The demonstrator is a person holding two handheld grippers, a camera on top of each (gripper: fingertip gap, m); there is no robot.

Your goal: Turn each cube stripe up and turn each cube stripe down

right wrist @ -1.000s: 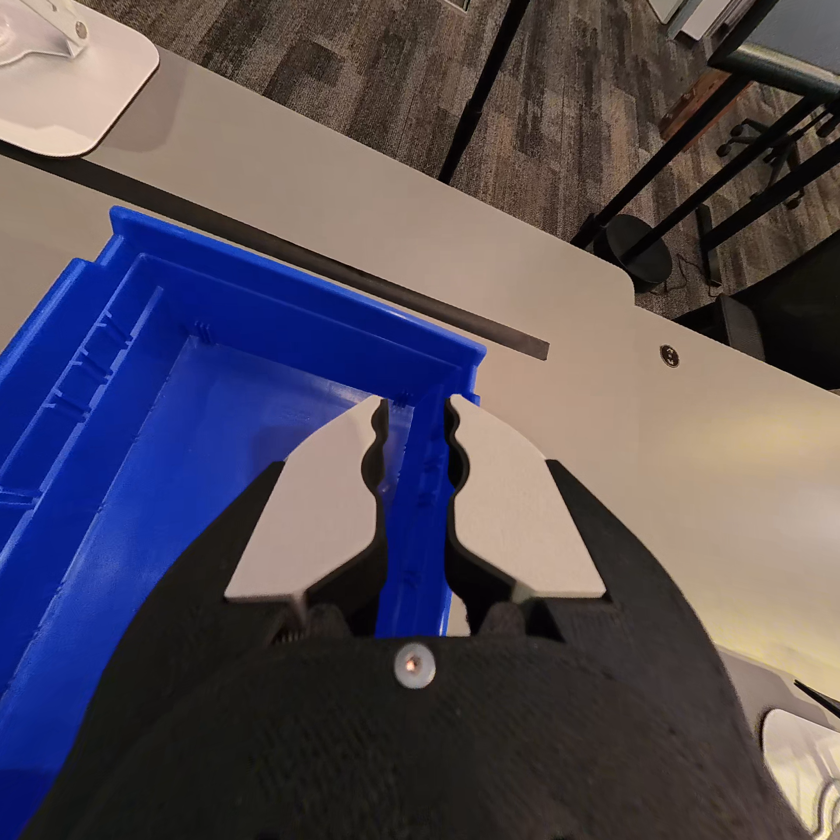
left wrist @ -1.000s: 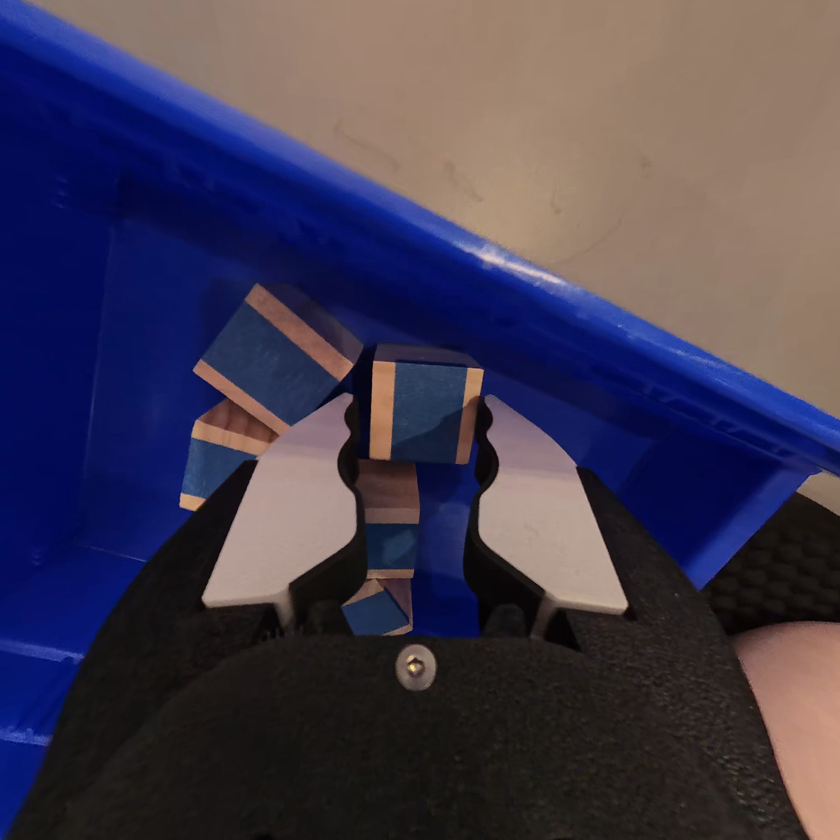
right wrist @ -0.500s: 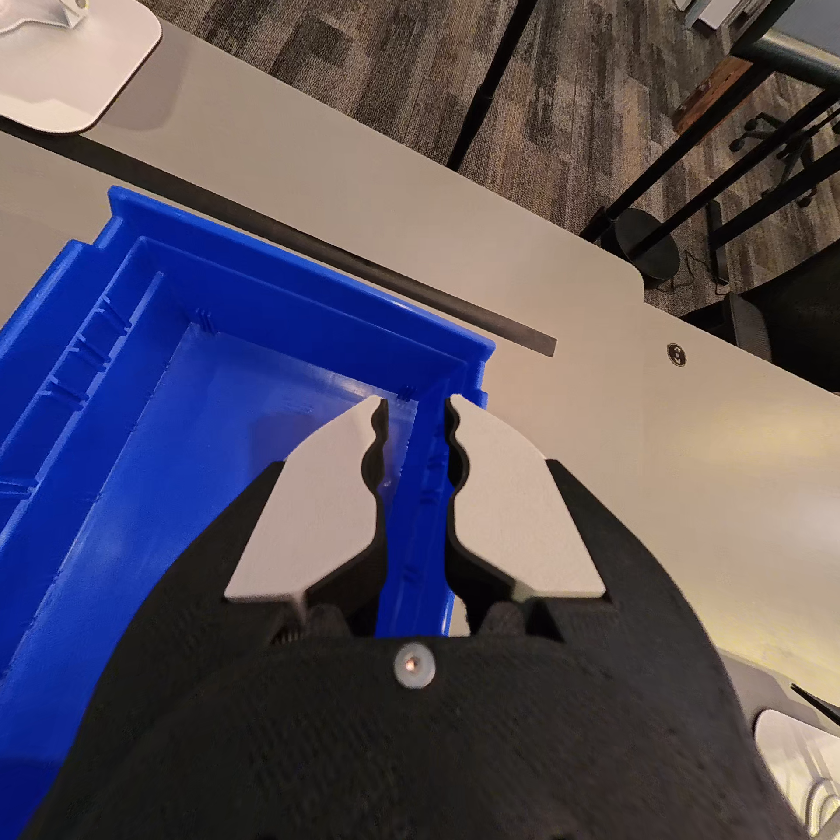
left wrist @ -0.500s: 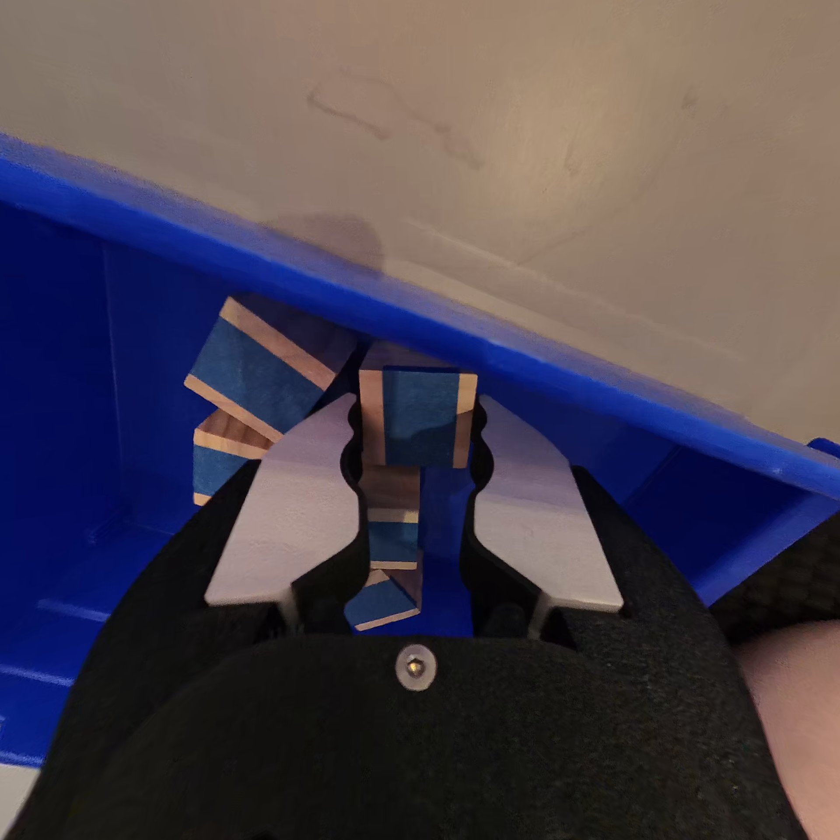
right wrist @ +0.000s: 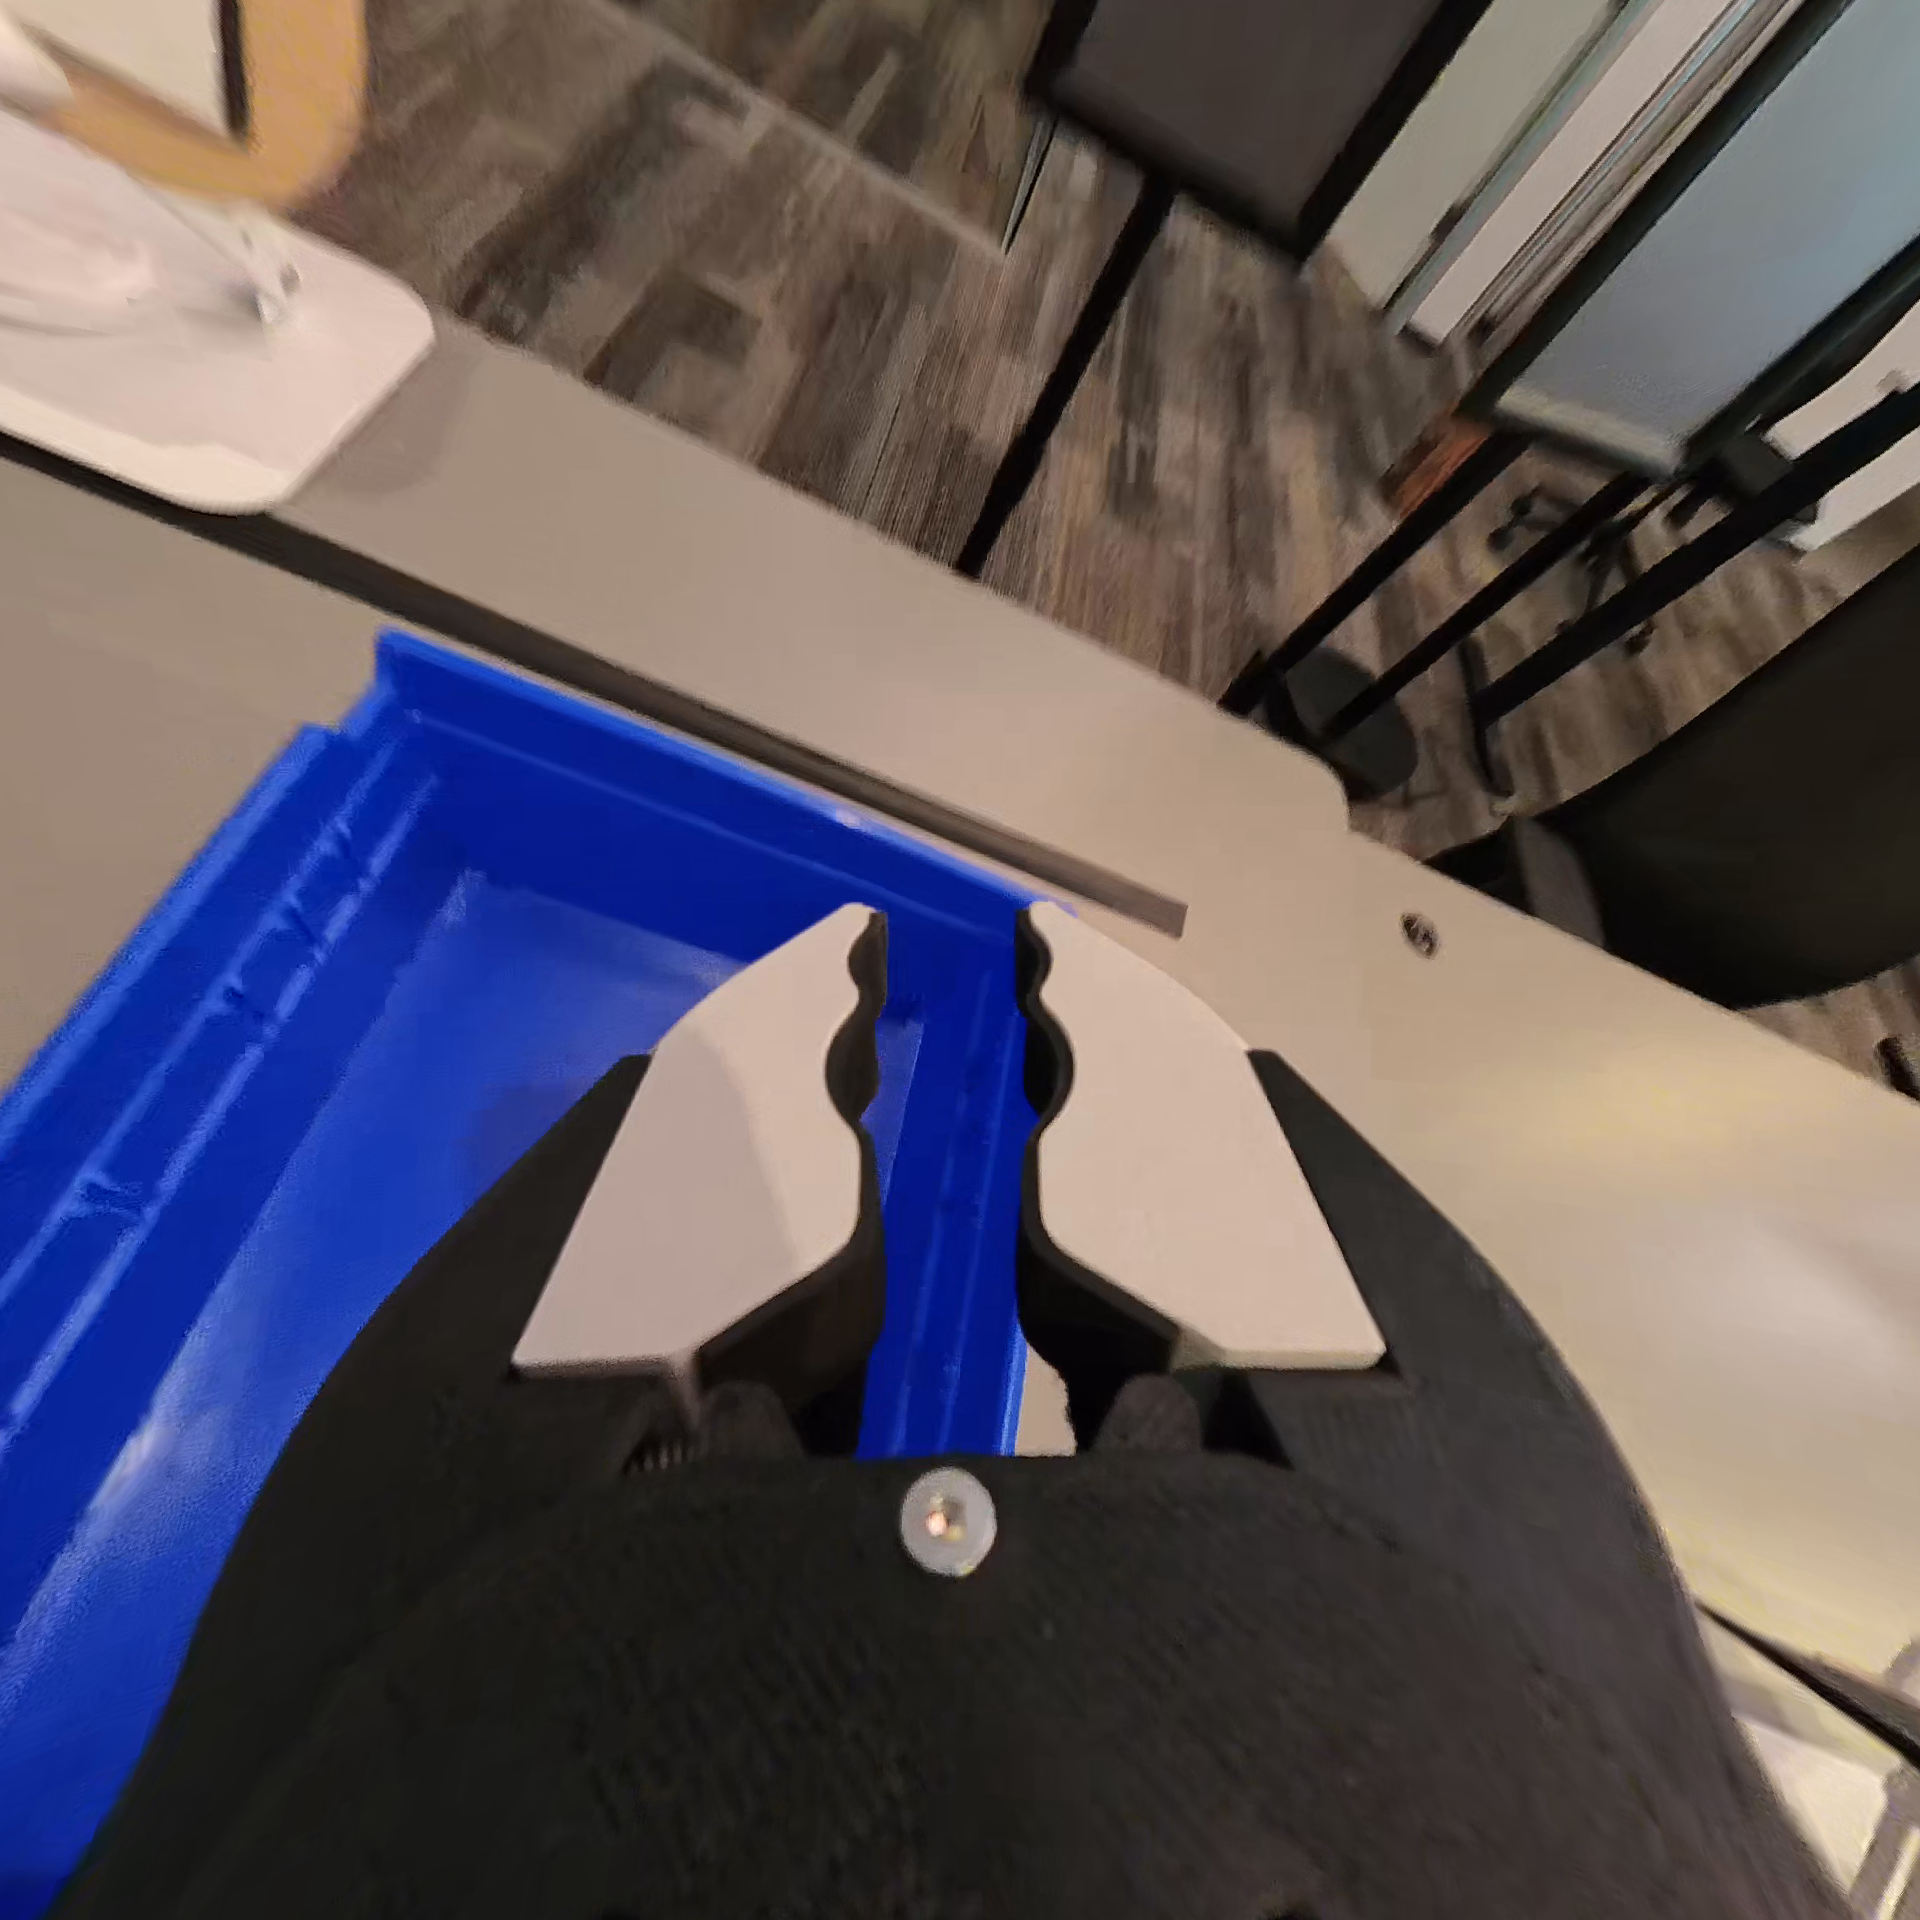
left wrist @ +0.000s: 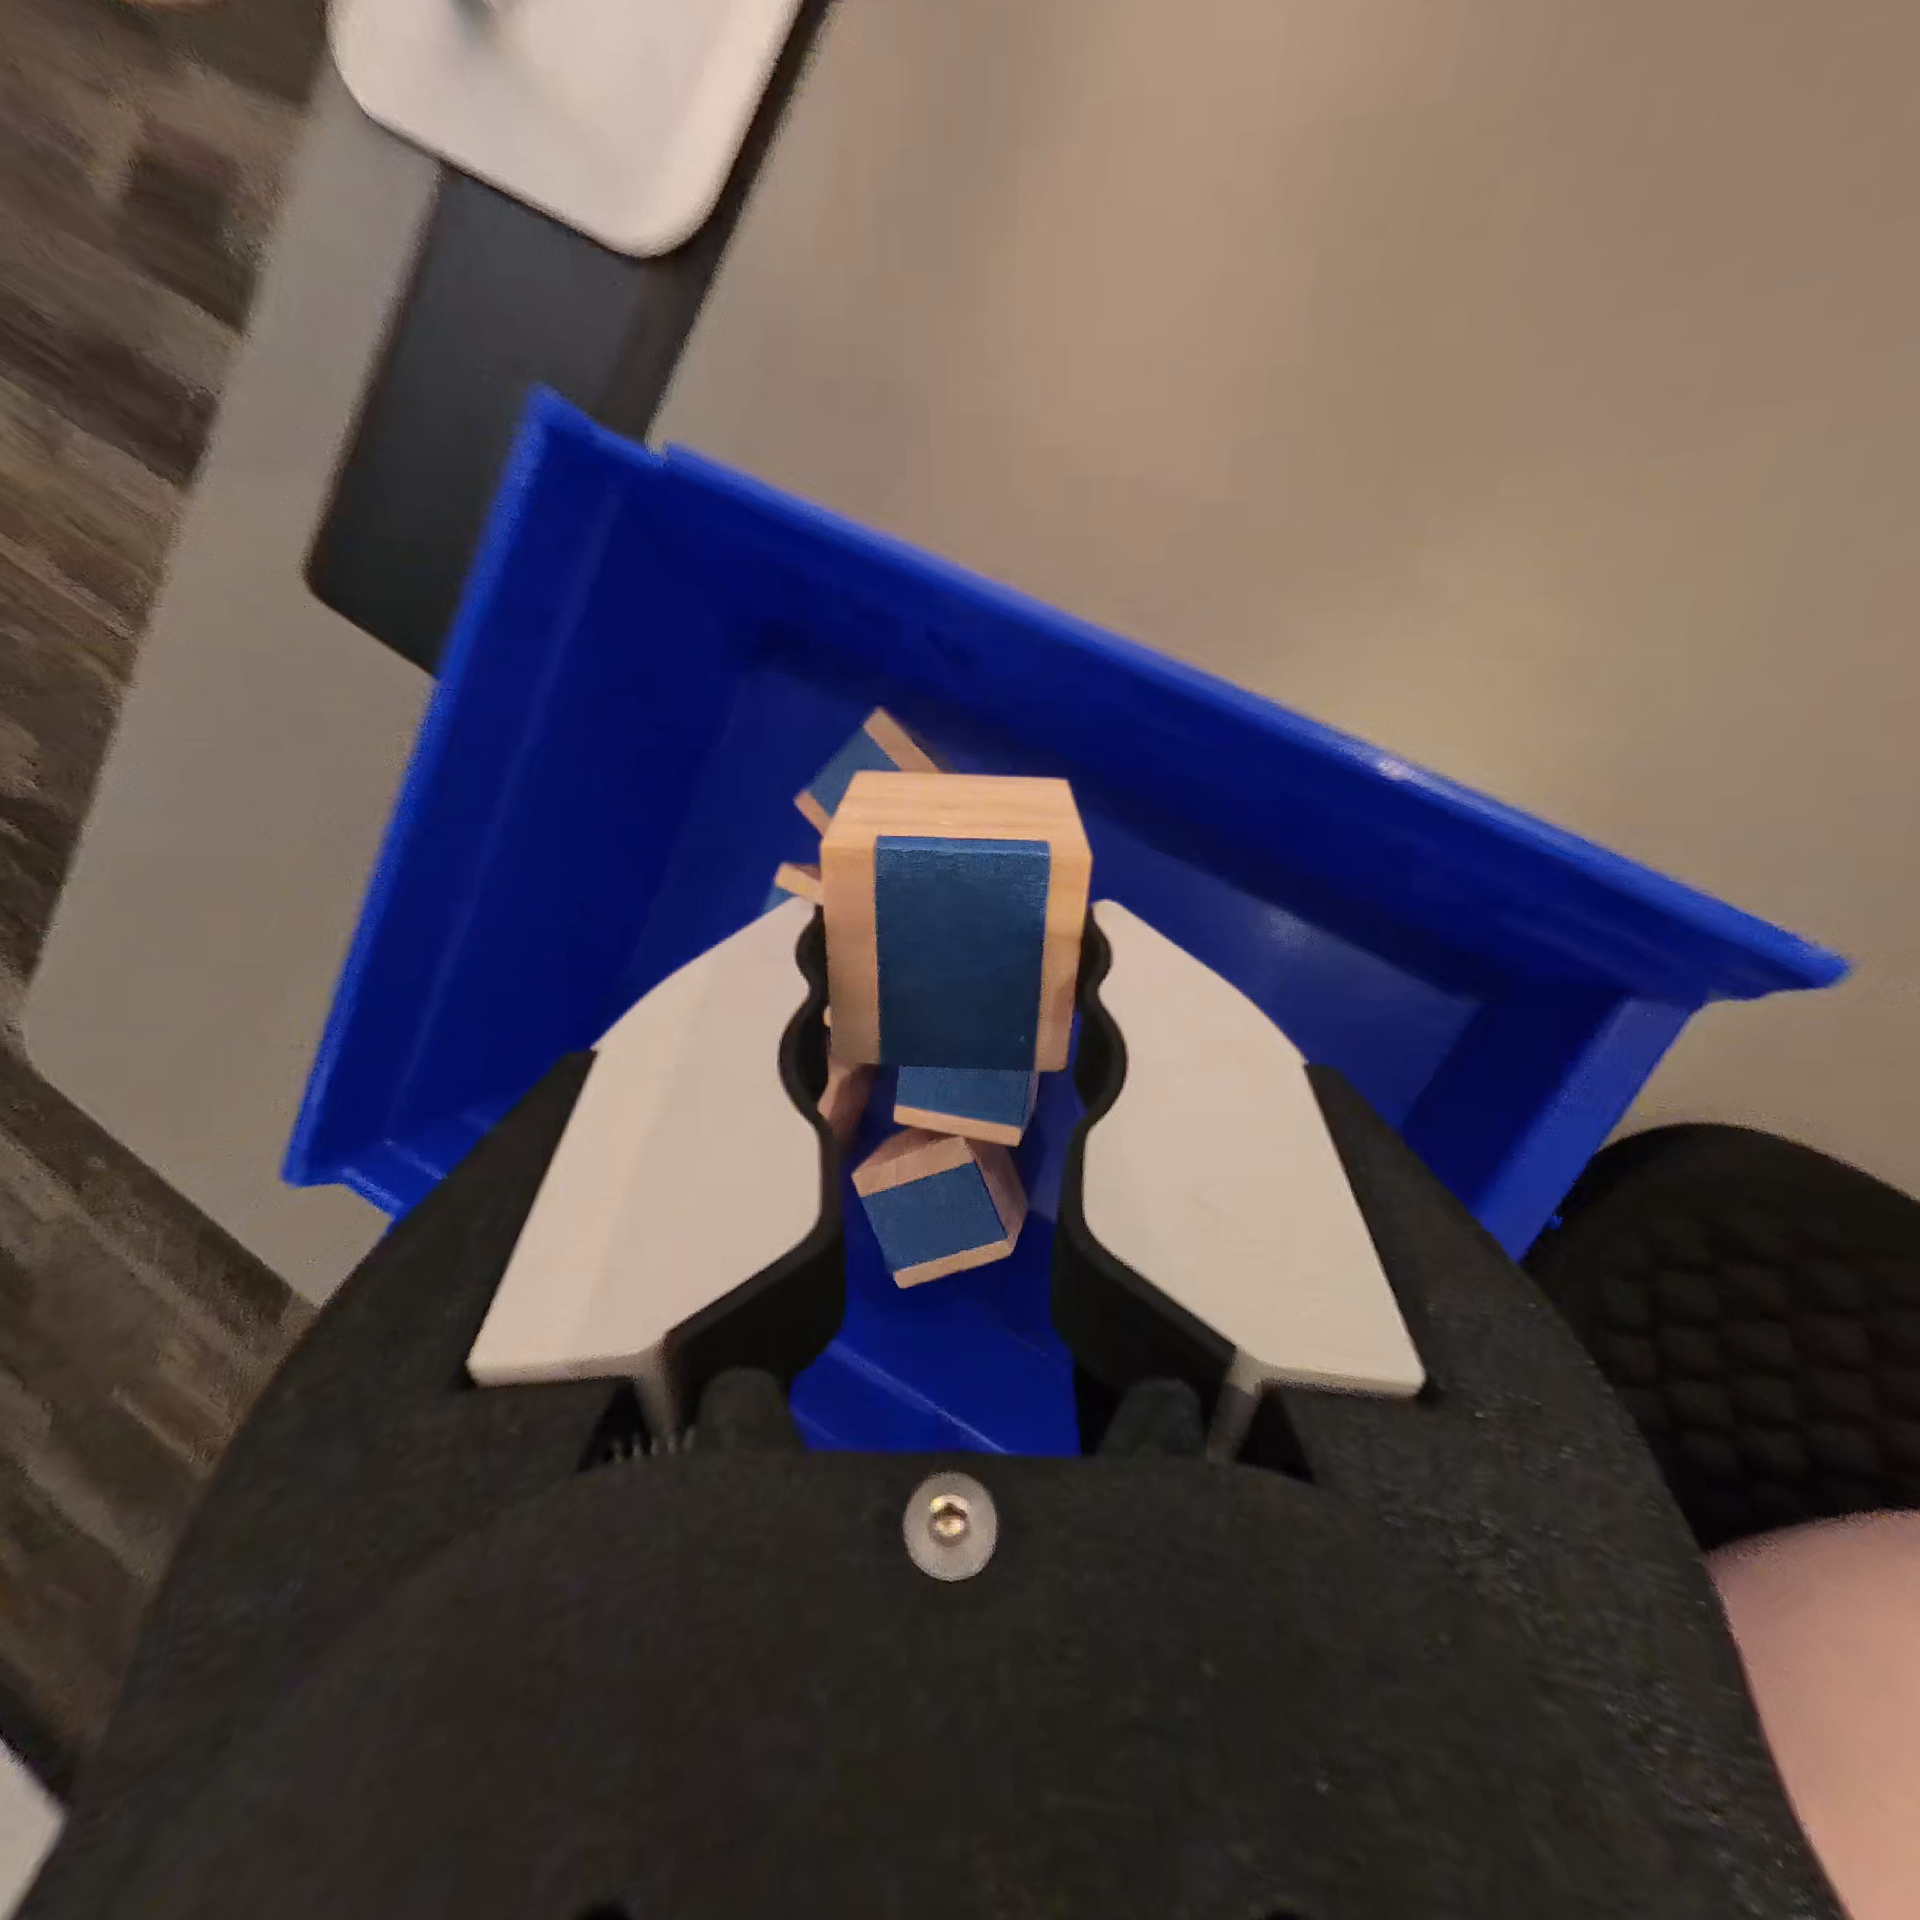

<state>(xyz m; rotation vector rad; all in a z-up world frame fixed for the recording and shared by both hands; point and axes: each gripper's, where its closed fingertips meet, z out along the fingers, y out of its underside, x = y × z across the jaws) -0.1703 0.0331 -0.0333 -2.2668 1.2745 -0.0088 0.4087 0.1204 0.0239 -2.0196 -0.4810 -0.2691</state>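
Observation:
In the left wrist view my left gripper [left wrist: 954, 920] is shut on a wooden cube with a blue stripe [left wrist: 956, 935] and holds it above the blue bin [left wrist: 1299, 810], stripe facing the camera. Several more striped cubes lie in the bin below, one [left wrist: 940, 1210] between my fingers and one [left wrist: 857, 764] behind the held cube. In the right wrist view my right gripper [right wrist: 951, 920] is shut on the right wall of the blue bin [right wrist: 940, 1195]. The bin's floor shows no cubes in that view.
The bin stands on a grey table [left wrist: 1351, 364]. A white stand base [right wrist: 197, 384] sits at the table's far left edge and also shows in the left wrist view [left wrist: 582, 114]. Beyond the table edge are carpet, black chair legs [right wrist: 1558, 644] and furniture.
My left gripper has risen out of the bin with the cube in it, and the bin now looks smaller below. The right gripper stays on the bin wall; its view has tilted upward slightly.

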